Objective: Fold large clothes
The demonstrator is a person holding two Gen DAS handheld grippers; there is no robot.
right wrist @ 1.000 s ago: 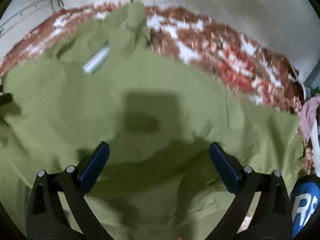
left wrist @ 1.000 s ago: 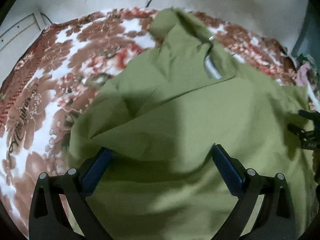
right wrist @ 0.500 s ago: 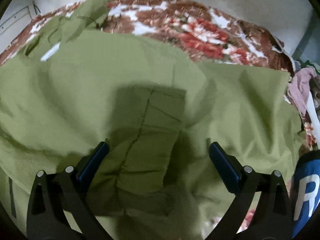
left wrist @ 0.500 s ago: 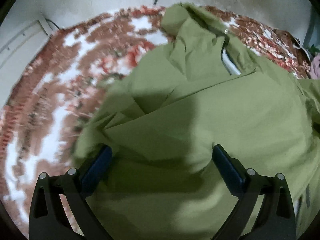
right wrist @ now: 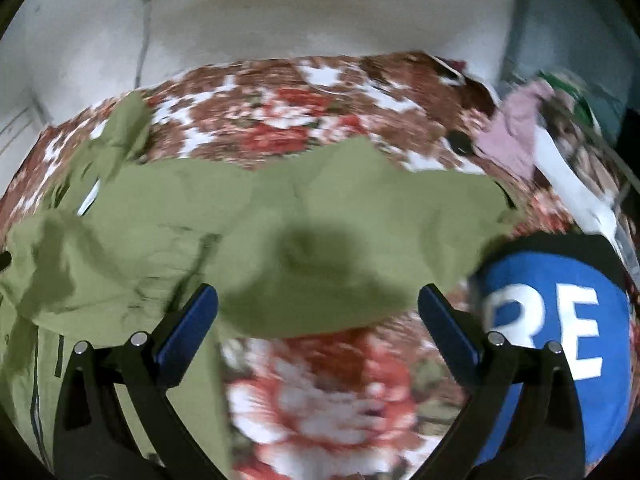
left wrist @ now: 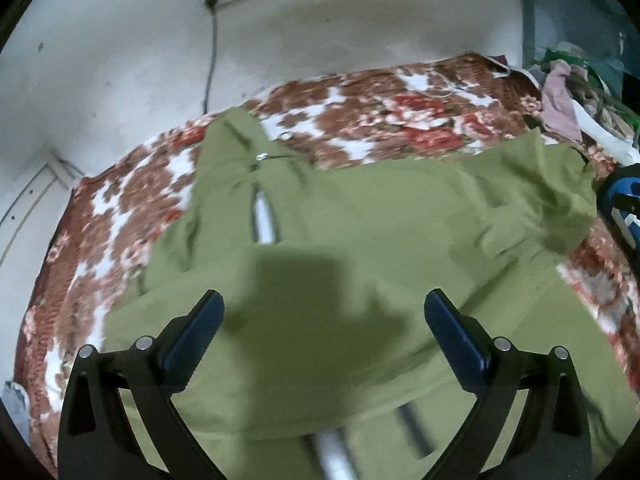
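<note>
A large olive-green garment (left wrist: 360,216) with grey reflective strips lies spread over a bed with a red, brown and white floral blanket (left wrist: 400,120). My left gripper (left wrist: 324,320) hovers open above the garment's near part, nothing between its blue pads. In the right wrist view the same garment (right wrist: 304,208) stretches across the middle, one folded edge bulging toward me. My right gripper (right wrist: 318,312) is open over that edge, holding nothing, with bare blanket (right wrist: 328,392) below it.
A blue and black object with white letters (right wrist: 556,332) sits close at the right. A heap of other clothes, pink and white (right wrist: 520,140), lies at the bed's far right. A white wall with a cable (left wrist: 210,60) backs the bed.
Both grippers have pulled back and lifted, so the wall and far side of the bed show. The right gripper has shifted off the garment toward its right edge, over bare blanket.
</note>
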